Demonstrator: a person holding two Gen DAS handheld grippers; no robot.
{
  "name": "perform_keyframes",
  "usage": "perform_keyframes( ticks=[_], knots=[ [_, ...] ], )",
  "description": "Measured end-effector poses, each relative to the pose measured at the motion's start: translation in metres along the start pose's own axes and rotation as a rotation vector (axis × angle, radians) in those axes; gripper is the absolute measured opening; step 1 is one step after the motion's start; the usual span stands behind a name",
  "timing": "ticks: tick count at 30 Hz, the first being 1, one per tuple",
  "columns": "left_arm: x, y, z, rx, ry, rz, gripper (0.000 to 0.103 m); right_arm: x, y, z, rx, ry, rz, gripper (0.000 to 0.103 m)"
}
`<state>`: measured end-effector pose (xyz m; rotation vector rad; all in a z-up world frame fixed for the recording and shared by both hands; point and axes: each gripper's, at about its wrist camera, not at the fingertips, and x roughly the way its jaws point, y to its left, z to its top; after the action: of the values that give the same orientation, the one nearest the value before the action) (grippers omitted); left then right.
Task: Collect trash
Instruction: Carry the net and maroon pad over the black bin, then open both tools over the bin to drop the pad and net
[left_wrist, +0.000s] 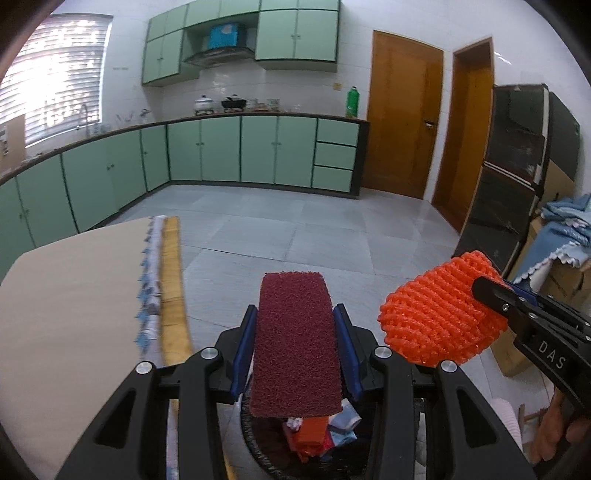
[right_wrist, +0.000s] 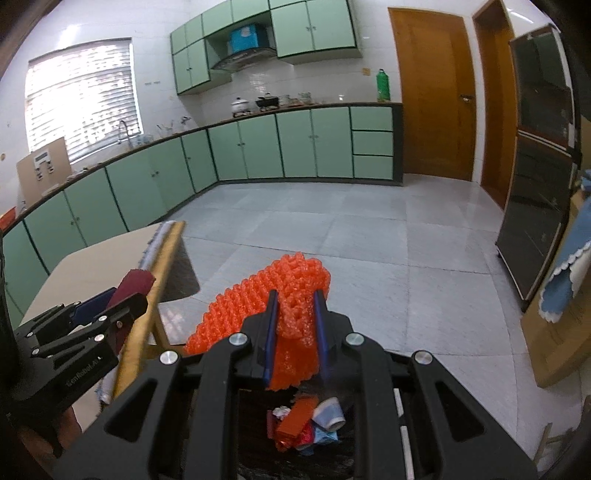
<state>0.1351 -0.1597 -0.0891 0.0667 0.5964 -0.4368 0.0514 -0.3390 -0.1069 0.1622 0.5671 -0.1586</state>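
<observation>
- We see a dark waste bin (right_wrist: 255, 443) nearest, below both grippers, with crumpled wrappers (right_wrist: 306, 421) lying inside.
- Left gripper (left_wrist: 295, 321) grasps a maroon scouring pad (left_wrist: 295, 343) between its blue pads, the pad standing on edge above the bin.
- Right gripper (right_wrist: 295, 317) is clenched on an orange foam net (right_wrist: 273, 295); the net bulges out to the left of the jaws.
- To the left, a table (left_wrist: 74, 295) with a beige cover; its yellow edge (left_wrist: 171, 280) faces the floor.
- Farther off: grey tiled floor (left_wrist: 314, 221), then green cabinets (left_wrist: 240, 151), two wooden doors (left_wrist: 402, 114) at far right.
</observation>
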Motion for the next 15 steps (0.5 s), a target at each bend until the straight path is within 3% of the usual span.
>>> perform_keyframes(
  ticks=[15],
  knots=[
    [0.060, -0.032, -0.024, 0.025, 0.092, -0.036, 0.041, 0.049, -0.032, -0.026, 0.066, 0.093, -0.039, 0.018]
  ],
)
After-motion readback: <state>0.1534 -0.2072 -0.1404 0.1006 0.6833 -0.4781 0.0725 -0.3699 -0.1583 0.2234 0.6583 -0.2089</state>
